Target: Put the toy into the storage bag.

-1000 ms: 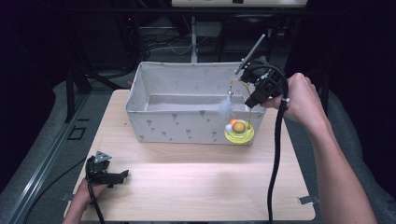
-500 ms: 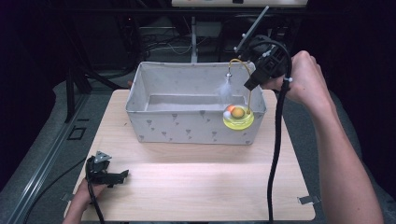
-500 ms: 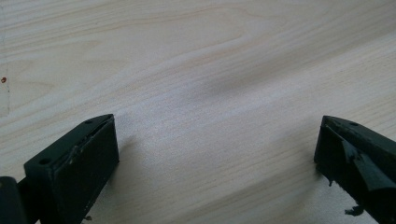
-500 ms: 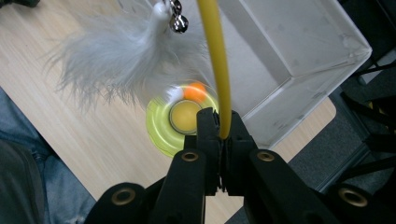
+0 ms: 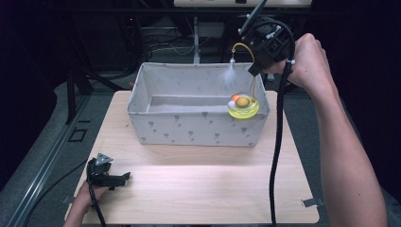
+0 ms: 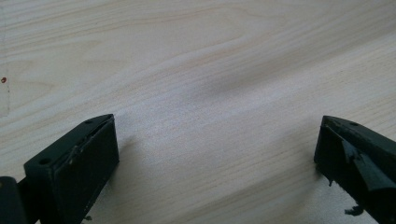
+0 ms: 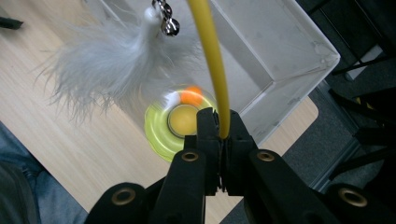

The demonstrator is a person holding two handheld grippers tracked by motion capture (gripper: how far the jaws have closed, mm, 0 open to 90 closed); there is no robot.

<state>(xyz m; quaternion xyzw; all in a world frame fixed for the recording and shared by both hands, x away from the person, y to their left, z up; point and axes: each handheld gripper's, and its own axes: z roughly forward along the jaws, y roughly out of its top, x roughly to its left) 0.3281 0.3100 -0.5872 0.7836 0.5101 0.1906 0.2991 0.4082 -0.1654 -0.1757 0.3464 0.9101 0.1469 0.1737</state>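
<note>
Toy: a cat toy with a round yellow-green base, orange and white balls, a thin yellow wand and a white feather with a small bell; it hangs in the air over the bin's right front corner, at about 2 o'clock from the desk's middle.
Right gripper: the right gripper is raised above the bin's far right corner, jaws together and clamped on the yellow wand, which curves up and over from them; the base hangs below.
Left gripper: the left gripper rests on the desk near its front left corner, at about 8 o'clock, jaws wide apart with bare wood between them.
Bin: a grey fabric storage bin, open-topped, fills the far half of the desk; its right wall stands just inside the desk's right edge.
Edges: the toy's base hangs level with the bin's front rim; whether they touch I cannot tell.
Open room: the desk in front of the bin is bare wood across its width, except for the left gripper and the right gripper's black cable trailing down the right side.
</note>
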